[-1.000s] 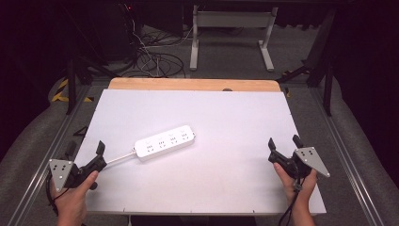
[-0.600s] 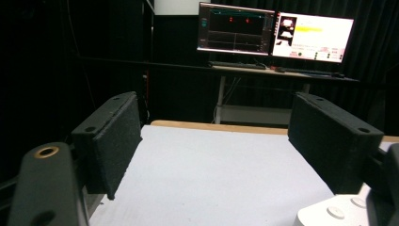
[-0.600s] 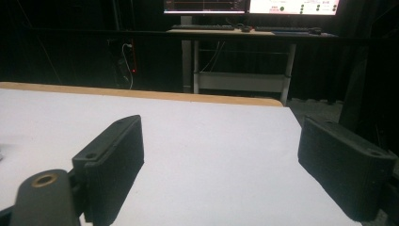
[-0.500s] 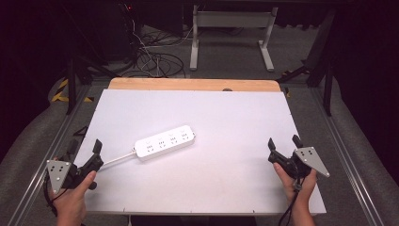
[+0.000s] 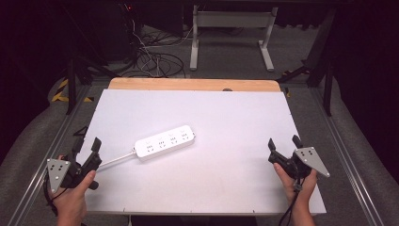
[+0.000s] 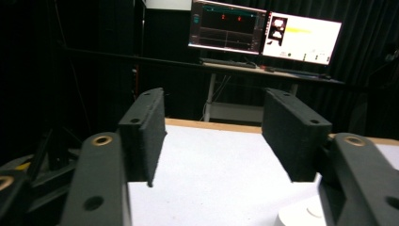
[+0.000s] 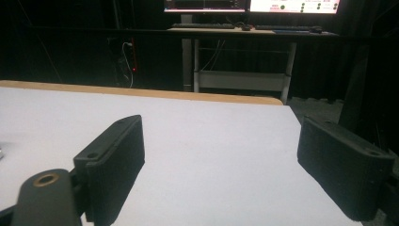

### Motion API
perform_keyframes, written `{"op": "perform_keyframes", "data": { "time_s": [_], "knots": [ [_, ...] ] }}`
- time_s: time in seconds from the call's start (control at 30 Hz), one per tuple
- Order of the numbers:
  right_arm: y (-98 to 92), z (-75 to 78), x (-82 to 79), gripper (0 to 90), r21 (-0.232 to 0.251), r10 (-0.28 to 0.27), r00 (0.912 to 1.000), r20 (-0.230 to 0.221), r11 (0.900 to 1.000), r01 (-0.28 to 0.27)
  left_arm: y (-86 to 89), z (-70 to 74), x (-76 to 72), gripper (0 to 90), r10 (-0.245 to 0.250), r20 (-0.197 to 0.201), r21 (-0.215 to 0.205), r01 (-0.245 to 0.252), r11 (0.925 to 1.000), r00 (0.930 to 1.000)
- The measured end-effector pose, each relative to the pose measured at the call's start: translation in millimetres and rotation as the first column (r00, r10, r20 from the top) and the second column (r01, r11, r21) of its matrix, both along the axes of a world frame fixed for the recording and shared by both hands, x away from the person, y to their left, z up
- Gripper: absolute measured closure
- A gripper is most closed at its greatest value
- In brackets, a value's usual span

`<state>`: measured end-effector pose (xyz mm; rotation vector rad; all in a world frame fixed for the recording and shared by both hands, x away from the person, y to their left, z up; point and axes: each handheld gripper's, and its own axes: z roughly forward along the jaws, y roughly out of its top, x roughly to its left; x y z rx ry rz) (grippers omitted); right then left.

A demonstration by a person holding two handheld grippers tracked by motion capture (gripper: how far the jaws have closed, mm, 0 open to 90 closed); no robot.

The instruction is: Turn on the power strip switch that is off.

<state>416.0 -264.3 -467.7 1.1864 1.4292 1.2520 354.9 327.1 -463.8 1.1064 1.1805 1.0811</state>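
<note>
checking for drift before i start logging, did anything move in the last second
Hardly anything. The left gripper slid a touch toward the person's edge of the table; nothing was taken hold of or let go. The right gripper kept its place near the right edge, both sets of fingers stayed open and empty, and the power strip lay where it was.

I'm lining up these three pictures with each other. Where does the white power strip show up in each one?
High view: the power strip lies left of centre on the white table, cord running toward the left gripper.
Left gripper view: a white rounded bit at the bottom right, by the right jaw, probably the strip.
Right gripper view: I can't make it out.
Shared landmark: the table's wooden far edge.
</note>
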Motion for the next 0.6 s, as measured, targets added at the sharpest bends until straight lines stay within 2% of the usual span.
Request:
{"op": "perform_keyframes", "data": {
  "time_s": [0.13, 0.27, 0.3, 0.33, 0.37, 0.5, 0.57, 0.6],
  "knots": [
    [0.3, -0.4, -0.3, 15.8, 0.002, 0.000, 1.0000, -0.009, 1.000, 0.000, -4.1, 3.6, -0.2, 51.5, -0.001, 0.031, -0.003, 0.001, 1.0000, 0.9995],
    [0.4, -0.4, -0.6, 16.4, -0.003, 0.006, 0.9999, -0.011, 1.000, -0.007, -7.3, 7.9, -0.8, 61.1, -0.016, 0.034, -0.013, 0.016, 0.9998, 0.9993],
    [0.3, -0.4, -0.6, 16.5, -0.002, 0.006, 0.9999, -0.013, 1.000, -0.006, -7.9, 8.9, -0.9, 62.4, -0.015, 0.030, -0.007, 0.015, 0.9999, 0.9994],
    [0.4, -0.4, -0.7, 16.6, 0.000, 0.006, 0.9999, -0.015, 1.000, -0.006, -8.4, 10.6, -1.5, 64.9, -0.027, 0.003, -0.014, 0.027, 0.9995, 0.9996],
    [0.3, -0.5, -0.5, 16.8, -0.002, 0.008, 0.9999, -0.015, 1.000, -0.008, -9.6, 12.0, -1.7, 66.5, -0.038, -0.007, -0.028, 0.038, 0.9989, 0.9993],
    [1.3, -0.7, -0.4, 17.3, 0.001, 0.014, 0.9997, -0.021, 1.000, -0.014, -13.1, 14.2, -1.7, 70.9, -0.052, -0.023, 0.003, 0.052, 0.9986, 0.9984],
    [1.6, -0.7, 0.0, 17.5, -0.003, 0.017, 0.9996, -0.022, 1.000, -0.017, -14.9, 14.9, -1.6, 74.9, -0.061, -0.051, -0.002, 0.061, 0.9981, 0.9968],
    [1.8, -0.7, 0.0, 17.7, -0.003, 0.019, 0.9996, -0.022, 1.000, -0.019, -15.4, 15.5, -1.7, 78.4, -0.082, -0.060, -0.007, 0.082, 0.9966, 0.9948]
  ]
}}
